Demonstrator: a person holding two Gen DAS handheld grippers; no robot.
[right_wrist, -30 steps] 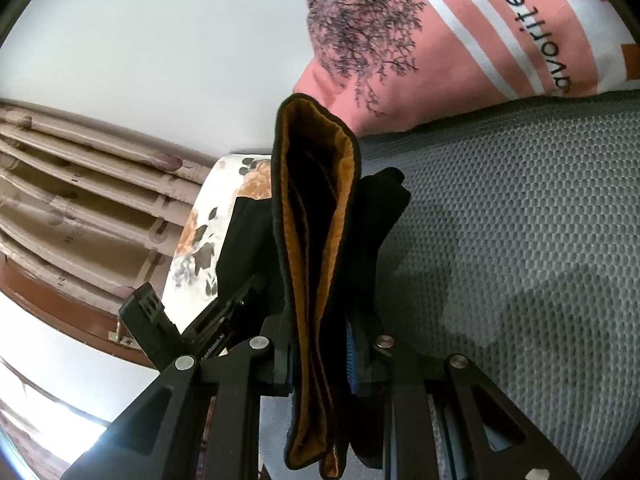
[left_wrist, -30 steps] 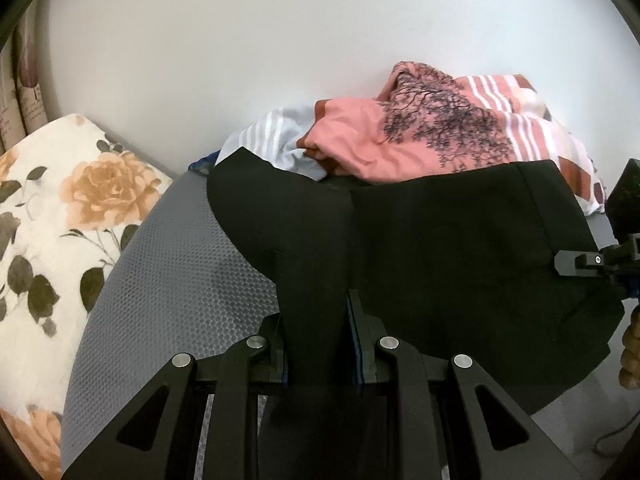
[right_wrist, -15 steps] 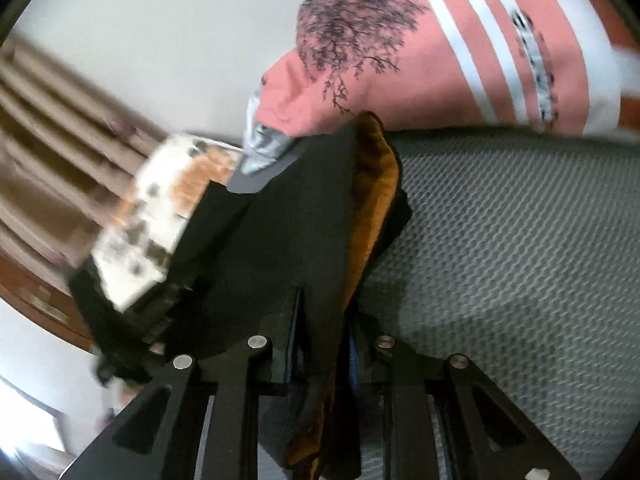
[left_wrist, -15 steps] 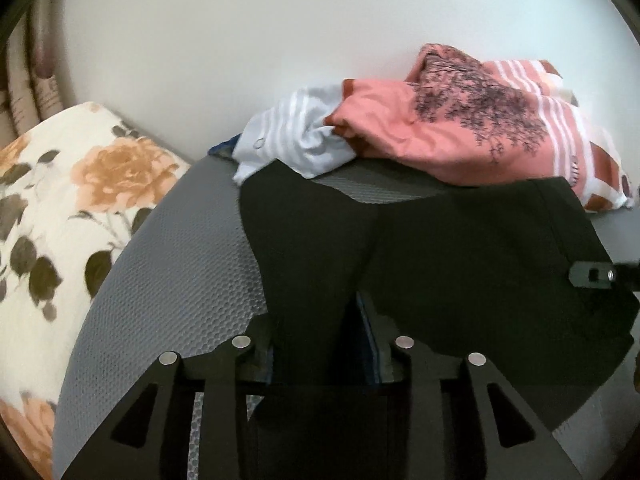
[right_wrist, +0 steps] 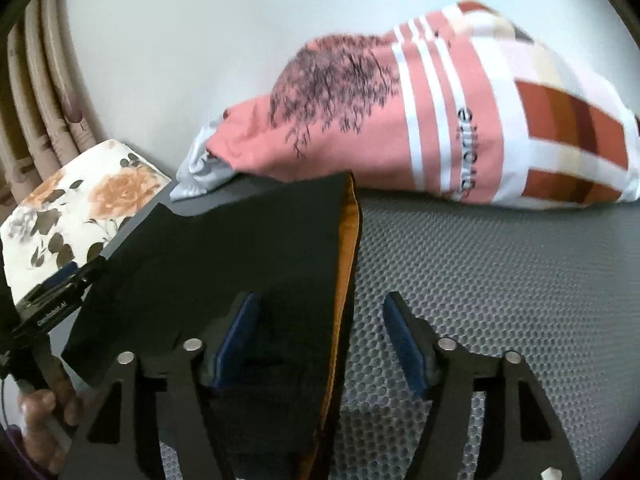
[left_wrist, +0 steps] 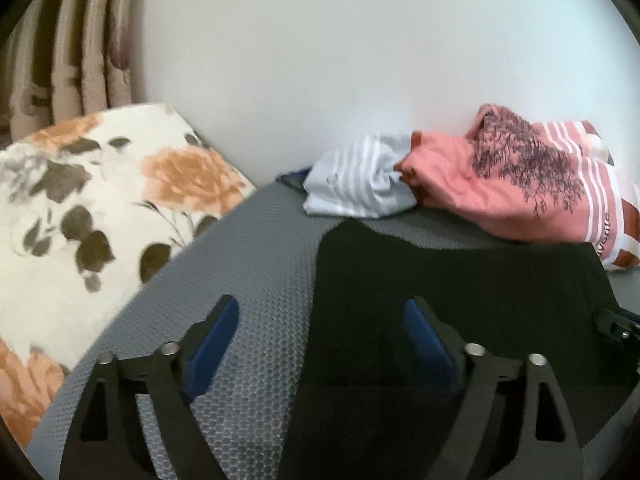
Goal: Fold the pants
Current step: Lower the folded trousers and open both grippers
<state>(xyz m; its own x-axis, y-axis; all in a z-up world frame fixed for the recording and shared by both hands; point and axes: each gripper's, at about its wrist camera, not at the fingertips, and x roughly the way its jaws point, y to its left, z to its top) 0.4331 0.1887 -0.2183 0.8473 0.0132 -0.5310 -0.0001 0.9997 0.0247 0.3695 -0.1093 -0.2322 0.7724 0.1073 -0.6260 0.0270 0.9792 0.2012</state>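
Plain white wall (left_wrist: 340, 60) backs a grey honeycomb-textured mat (left_wrist: 260, 280), with beige curtains (left_wrist: 72, 40) at the far left and a floral cushion (left_wrist: 100, 200) lying against the mat's edge. On the mat, the black pants (left_wrist: 460, 300) lie spread flat as a broad dark panel, their orange-lined edge (right_wrist: 346, 272) showing in the right wrist view. Behind them, against the wall, sits a heap of other laundry: a pink printed shirt (left_wrist: 520, 184) and a pale striped garment (left_wrist: 360, 184).

Both tools are letting go. The left gripper (left_wrist: 320, 320) has its jaws opening, one pad over bare mat and the other over the cloth, neither pressing it. The right gripper (right_wrist: 320, 316) is opening too, straddling the lined edge without pinching.

Judging by the flat, doubled look, one fold has just been laid down. At least another fold probably remains before the pants form a compact bundle.
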